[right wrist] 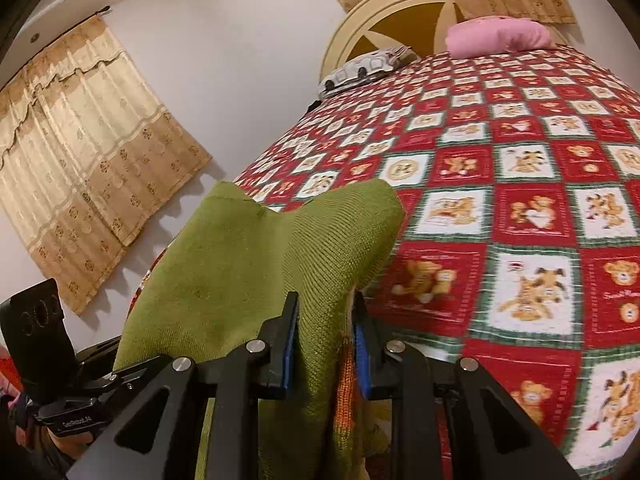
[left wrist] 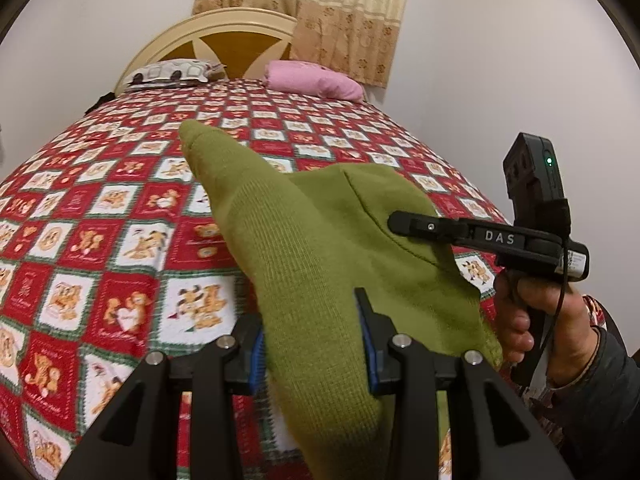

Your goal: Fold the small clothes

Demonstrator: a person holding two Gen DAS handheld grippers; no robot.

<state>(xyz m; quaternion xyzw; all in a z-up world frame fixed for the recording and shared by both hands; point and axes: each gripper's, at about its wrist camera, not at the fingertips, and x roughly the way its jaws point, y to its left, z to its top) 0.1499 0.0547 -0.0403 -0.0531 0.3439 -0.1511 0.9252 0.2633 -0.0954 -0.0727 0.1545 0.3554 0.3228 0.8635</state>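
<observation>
A small green knitted garment point(left wrist: 304, 240) hangs lifted above the bed, stretched between both grippers. My left gripper point(left wrist: 312, 344) is shut on a thick fold of it, blue pads pressing either side. In the left wrist view the right gripper's black finger point(left wrist: 424, 228) lies along the garment's far edge, with a hand point(left wrist: 536, 320) on its handle. My right gripper point(right wrist: 326, 328) is shut on the same green garment point(right wrist: 256, 256), where an orange knitted part point(right wrist: 344, 392) shows between the pads. The left gripper's body point(right wrist: 48, 360) shows at the lower left of the right wrist view.
A bed with a red, white and green teddy-bear quilt point(left wrist: 120, 240) fills the room below. At its head lie a pink pillow point(left wrist: 316, 80) and a patterned pillow point(left wrist: 172, 74) against a cream headboard point(left wrist: 224, 36). Beige curtains point(right wrist: 80, 152) hang on the walls.
</observation>
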